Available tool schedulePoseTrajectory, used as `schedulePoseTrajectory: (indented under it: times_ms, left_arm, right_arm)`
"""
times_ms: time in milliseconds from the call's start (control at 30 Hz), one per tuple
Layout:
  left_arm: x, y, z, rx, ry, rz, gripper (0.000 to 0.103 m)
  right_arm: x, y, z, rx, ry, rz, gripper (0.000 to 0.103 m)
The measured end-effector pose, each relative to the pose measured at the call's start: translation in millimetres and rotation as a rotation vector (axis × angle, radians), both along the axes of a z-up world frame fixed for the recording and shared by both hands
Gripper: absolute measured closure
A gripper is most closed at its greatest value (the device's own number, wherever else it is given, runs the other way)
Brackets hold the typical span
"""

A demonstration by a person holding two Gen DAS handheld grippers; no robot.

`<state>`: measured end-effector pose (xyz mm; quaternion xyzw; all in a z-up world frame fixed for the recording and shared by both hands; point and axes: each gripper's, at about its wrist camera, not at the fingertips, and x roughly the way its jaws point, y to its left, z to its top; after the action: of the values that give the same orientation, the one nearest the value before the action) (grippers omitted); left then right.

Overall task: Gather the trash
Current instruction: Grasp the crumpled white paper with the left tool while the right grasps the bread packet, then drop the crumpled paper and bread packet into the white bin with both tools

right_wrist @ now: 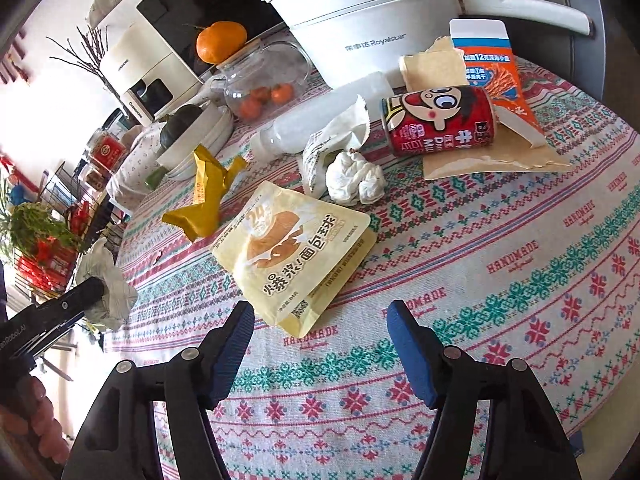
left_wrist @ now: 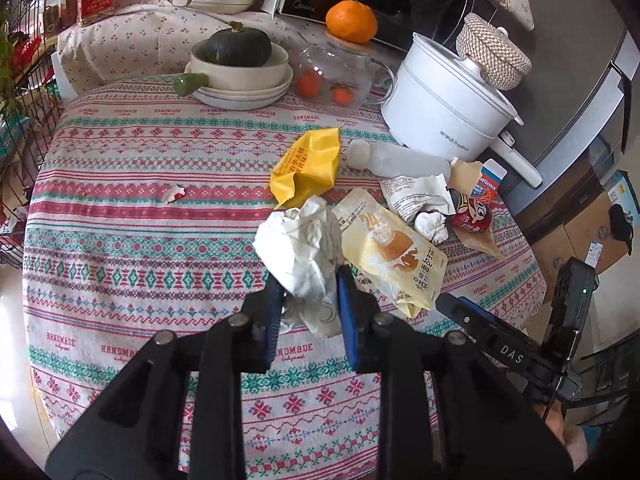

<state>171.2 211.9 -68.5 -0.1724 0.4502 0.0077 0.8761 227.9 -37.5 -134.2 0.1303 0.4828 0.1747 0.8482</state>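
My left gripper (left_wrist: pixel 308 284) is shut on a crumpled white paper wrapper (left_wrist: pixel 300 240) and holds it above the patterned tablecloth (left_wrist: pixel 120 216); the wrapper also shows in the right wrist view (right_wrist: pixel 106 280). My right gripper (right_wrist: pixel 320 320) is open and empty, just short of a pale yellow bread bag (right_wrist: pixel 296 248), which also shows in the left wrist view (left_wrist: pixel 392 256). Other trash lies beyond: a yellow wrapper (right_wrist: pixel 208 196), a white tissue ball (right_wrist: pixel 354 178), a white printed wrapper (right_wrist: pixel 332 140), a red can (right_wrist: pixel 440 120), a clear plastic bottle (right_wrist: pixel 320 120), a brown paper bag (right_wrist: pixel 480 160) and an orange packet (right_wrist: pixel 500 76).
A white electric pot (right_wrist: pixel 360 12), a glass teapot (right_wrist: pixel 264 80) with an orange (right_wrist: pixel 220 40) on top, stacked bowls holding a dark squash (left_wrist: pixel 240 64), and a small red-and-white scrap (left_wrist: pixel 175 194) stand on the table. Wire racks (left_wrist: pixel 24 80) are at the left.
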Motion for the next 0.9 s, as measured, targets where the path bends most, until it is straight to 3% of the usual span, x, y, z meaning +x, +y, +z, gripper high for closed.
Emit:
schedulePoseTrajectory:
  times_ms: [333, 433, 500, 533, 700, 900]
  left_arm:
    - [-0.1, -0.7, -5.3, 0.003, 0.027, -0.017, 0.075]
    - [-0.1, -4.8, -5.4, 0.009, 0.03, -0.021, 0.075]
    - [-0.6, -7.7, -5.7, 0.017, 0.034, -0.027, 0.075]
    - [-0.9, -9.4, -5.5, 0.02, 0.036, -0.03, 0.075]
    - [-1.4, -16.4, -1.7, 0.03, 0.027, -0.041, 0.075]
    - [-2.6, -35.1, 4.9, 0.026, 0.001, -0.081, 0.075]
  right_arm:
    - [19.3, 10.7, -10.8, 0.1, 0.003, -0.018, 0.052]
    - [23.7, 9.3, -16.2, 0.157, 0.025, -0.035, 0.064]
    - [25.8, 6.7, -18.1, 0.213, 0.036, -0.037, 0.086]
    - [26.4, 5.7, -18.2, 0.234, 0.039, -0.035, 0.092]
    - [20.0, -3.1, -3.2, 0.254, 0.003, -0.043, 0.099]
    - [-1.5, -21.9, 41.4, 0.213, -0.09, -0.017, 0.101]
